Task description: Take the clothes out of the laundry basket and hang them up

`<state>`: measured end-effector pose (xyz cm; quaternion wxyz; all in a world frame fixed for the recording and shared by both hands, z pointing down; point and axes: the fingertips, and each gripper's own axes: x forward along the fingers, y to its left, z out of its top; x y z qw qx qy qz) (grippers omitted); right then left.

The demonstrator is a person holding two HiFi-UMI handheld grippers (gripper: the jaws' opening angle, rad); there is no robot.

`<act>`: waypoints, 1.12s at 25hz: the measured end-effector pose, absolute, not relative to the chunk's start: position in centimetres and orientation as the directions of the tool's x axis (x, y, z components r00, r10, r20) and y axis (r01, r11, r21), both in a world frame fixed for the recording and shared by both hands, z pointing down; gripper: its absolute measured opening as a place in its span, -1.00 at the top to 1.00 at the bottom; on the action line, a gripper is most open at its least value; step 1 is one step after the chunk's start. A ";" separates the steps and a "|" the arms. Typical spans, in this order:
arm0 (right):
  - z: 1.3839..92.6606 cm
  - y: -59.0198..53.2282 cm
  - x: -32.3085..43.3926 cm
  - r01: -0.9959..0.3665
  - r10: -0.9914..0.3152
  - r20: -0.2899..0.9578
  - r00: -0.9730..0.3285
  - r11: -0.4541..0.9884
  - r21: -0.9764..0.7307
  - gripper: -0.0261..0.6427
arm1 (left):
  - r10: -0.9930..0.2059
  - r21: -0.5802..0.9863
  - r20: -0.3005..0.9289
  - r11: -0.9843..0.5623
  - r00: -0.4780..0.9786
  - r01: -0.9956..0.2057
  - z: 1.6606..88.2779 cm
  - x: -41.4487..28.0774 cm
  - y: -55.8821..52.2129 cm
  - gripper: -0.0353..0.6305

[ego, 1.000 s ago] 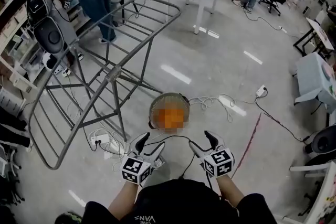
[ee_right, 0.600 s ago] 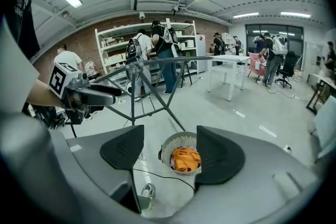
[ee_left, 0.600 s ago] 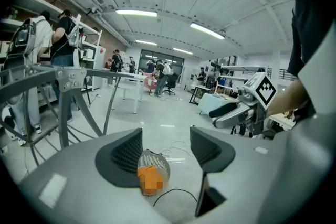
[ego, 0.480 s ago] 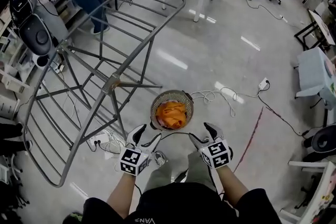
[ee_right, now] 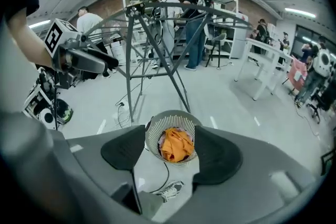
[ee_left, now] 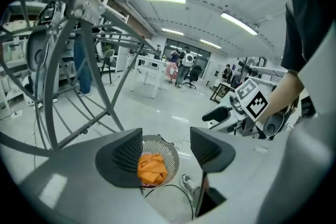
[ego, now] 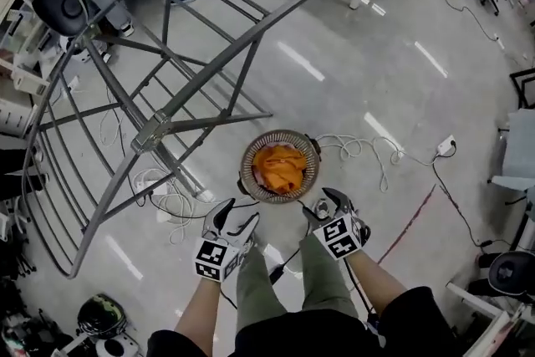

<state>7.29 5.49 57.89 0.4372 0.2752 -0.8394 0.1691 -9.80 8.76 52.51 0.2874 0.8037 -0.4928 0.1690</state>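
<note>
A round slatted laundry basket [ego: 254,182] stands on the floor in front of me, with an orange garment [ego: 281,166] bunched inside. The basket [ee_left: 170,152] and the orange garment [ee_left: 151,168] also show in the left gripper view, and the basket [ee_right: 156,135] with the orange garment [ee_right: 176,145] in the right gripper view. My left gripper [ego: 231,216] is open and empty, just short of the basket on the near left. My right gripper [ego: 327,201] is open and empty at the basket's near right. A grey metal drying rack [ego: 159,130] stands to the left with bare rails.
White cables [ego: 359,153] and a power strip [ego: 445,146] lie on the floor right of the basket; more cables [ego: 167,201] lie under the rack. My shoe [ee_right: 169,191] is near the basket. People [ee_right: 194,29] and a white table [ee_right: 262,68] are beyond the rack.
I have stepped closer: the basket and the rack now sit nearer and larger in the head view. Both grippers have moved forward to the basket's near rim and stayed open.
</note>
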 end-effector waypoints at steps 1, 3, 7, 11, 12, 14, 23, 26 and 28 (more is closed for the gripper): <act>59.5 5.0 7.3 -0.602 -0.303 0.834 -0.462 0.797 -0.044 0.03 | -0.696 0.298 0.560 -0.338 0.450 -0.893 53.8 -9.7 8.4 0.11; 62.7 3.9 7.3 -0.598 -0.294 0.843 -0.450 0.800 -0.040 0.04 | -0.695 0.305 0.569 -0.319 0.440 -0.897 56.5 -9.6 7.9 0.11; 69.4 2.8 7.0 -0.594 -0.280 0.868 -0.411 0.804 -0.021 0.07 | -0.689 0.319 0.583 -0.294 0.432 -0.901 61.6 -9.4 7.8 0.11; 76.4 1.6 6.6 -0.566 -0.268 0.903 -0.335 0.824 0.035 0.13 | -0.676 0.342 0.586 -0.293 0.446 -0.893 66.1 -9.2 6.8 0.11; 78.1 1.1 6.7 -0.557 -0.269 0.910 -0.314 0.829 0.052 0.17 | -0.674 0.343 0.584 -0.301 0.453 -0.890 67.1 -9.0 6.4 0.11; 81.4 0.4 6.5 -0.546 -0.265 0.920 -0.288 0.835 0.069 0.22 | -0.670 0.343 0.579 -0.317 0.465 -0.884 68.9 -8.7 5.7 0.11; 94.1 -1.8 5.2 -0.537 -0.186 0.967 -0.172 0.841 0.067 0.36 | -0.604 0.375 0.597 -0.372 0.528 -0.849 76.7 -8.9 5.7 0.11; 97.5 -2.7 5.0 -0.546 -0.174 0.975 -0.140 0.835 0.071 0.39 | -0.600 0.377 0.595 -0.379 0.535 -0.845 78.5 -8.9 5.4 0.11; 99.3 -2.9 4.9 -0.577 -0.172 0.979 -0.114 0.813 0.076 0.44 | -0.610 0.381 0.581 -0.382 0.539 -0.842 79.1 -9.3 5.1 0.11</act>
